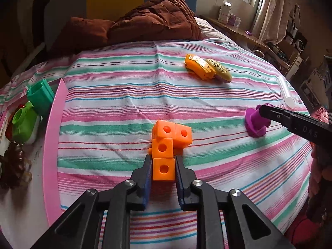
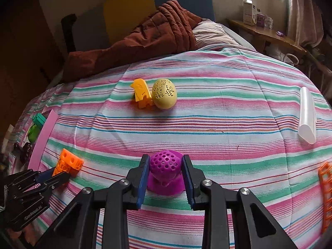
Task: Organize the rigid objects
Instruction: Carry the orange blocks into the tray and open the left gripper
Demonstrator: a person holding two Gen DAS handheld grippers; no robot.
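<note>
Left gripper [image 1: 164,167]: angled down, clamped on the orange cube cluster [image 1: 169,143], four cubes showing, near the bed's left edge.
Right gripper [image 2: 166,171]: angled down, pads tight against one purple perforated piece [image 2: 165,171] resting on the bed's near middle.
Farther in: one orange toy [image 2: 142,95] touching one yellow egg [image 2: 164,93].
Right edge: one white tube [image 2: 307,115].
Surface: striped bedsheet [image 2: 217,124]; brown quilt [image 2: 145,39] at the far end.

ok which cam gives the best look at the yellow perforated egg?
Right wrist. The yellow egg faces that camera almost squarely, cutout pattern clear, touching the orange-yellow toy beside it. In the left wrist view the egg lies farther off, seen obliquely and partly hidden behind that toy.
</note>
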